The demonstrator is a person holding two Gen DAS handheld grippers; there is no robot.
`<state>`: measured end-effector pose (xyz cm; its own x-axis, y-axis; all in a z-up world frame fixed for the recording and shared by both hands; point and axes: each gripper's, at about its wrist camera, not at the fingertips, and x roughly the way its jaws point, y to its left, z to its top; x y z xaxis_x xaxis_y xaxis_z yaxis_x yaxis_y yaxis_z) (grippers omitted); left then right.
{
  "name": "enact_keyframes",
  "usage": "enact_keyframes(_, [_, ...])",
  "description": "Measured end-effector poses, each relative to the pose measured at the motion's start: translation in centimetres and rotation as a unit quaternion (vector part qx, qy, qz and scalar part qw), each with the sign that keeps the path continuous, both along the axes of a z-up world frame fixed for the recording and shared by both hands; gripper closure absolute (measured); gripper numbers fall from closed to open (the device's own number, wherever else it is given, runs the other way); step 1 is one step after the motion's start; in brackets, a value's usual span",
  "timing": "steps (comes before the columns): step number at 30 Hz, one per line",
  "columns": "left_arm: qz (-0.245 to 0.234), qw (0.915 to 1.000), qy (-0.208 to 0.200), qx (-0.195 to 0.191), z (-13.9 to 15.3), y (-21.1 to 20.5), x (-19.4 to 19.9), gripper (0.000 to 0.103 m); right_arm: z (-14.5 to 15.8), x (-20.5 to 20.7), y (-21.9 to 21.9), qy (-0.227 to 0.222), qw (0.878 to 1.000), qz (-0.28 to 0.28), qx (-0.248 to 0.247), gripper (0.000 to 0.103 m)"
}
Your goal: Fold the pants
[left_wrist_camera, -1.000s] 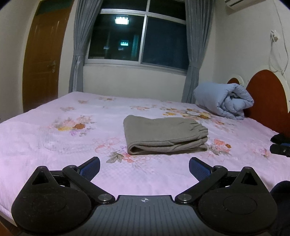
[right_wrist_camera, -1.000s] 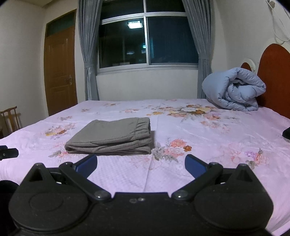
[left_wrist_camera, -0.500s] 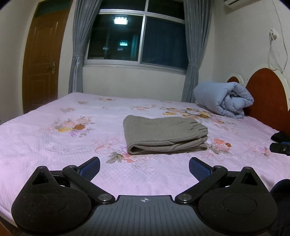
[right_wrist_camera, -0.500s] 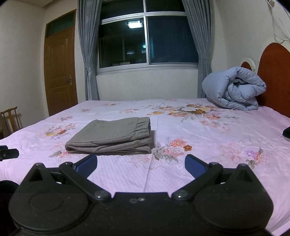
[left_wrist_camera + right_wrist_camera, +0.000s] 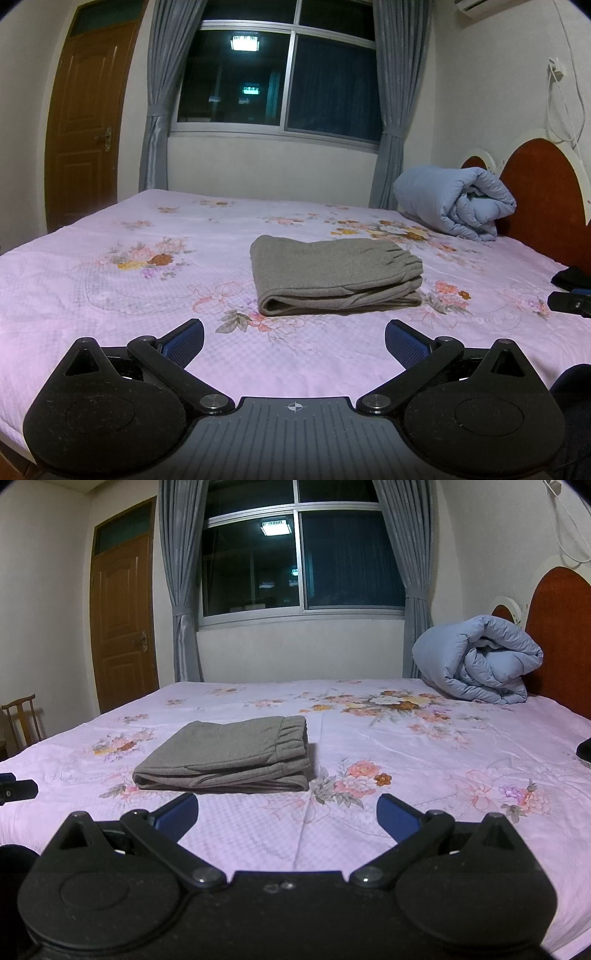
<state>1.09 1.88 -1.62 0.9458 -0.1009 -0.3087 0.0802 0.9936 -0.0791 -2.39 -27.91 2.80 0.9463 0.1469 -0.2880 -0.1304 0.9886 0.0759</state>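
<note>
Grey-brown pants [image 5: 332,275] lie folded in a flat rectangular stack on the pink floral bed sheet [image 5: 110,295], elastic waistband at the right end. They also show in the right wrist view [image 5: 229,755]. My left gripper [image 5: 294,341] is open and empty, held back from the pants near the bed's front edge. My right gripper [image 5: 287,814] is open and empty, also short of the pants, which lie ahead and to its left. The tip of the right gripper [image 5: 569,302] shows at the right edge of the left wrist view.
A rolled pale-blue duvet [image 5: 454,206] lies by the red-brown headboard [image 5: 543,192] at the far right. A window with grey curtains [image 5: 280,81] is behind the bed, a wooden door [image 5: 88,125] at the left, a chair [image 5: 22,720] beside the bed.
</note>
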Motion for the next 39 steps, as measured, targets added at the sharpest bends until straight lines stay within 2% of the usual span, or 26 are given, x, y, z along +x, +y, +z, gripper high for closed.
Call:
enact_keyframes(23, [-0.001, 1.0000, 0.000, 0.001, 0.0, 0.0, 0.0, 0.000, 0.0, -0.1, 0.0, 0.001, 1.000, 0.000, 0.000, 0.006])
enact_keyframes(31, [0.014, 0.9994, -0.025, -0.020, -0.1, 1.2, -0.3, 0.001, 0.1, -0.1, 0.0, 0.001, 1.000, 0.000, 0.000, 0.006])
enact_keyframes(39, [-0.006, 0.9992, -0.029, -0.026, -0.1, 1.3, -0.3, 0.002, 0.1, -0.2, 0.0, 0.001, 1.000, 0.000, 0.000, 0.006])
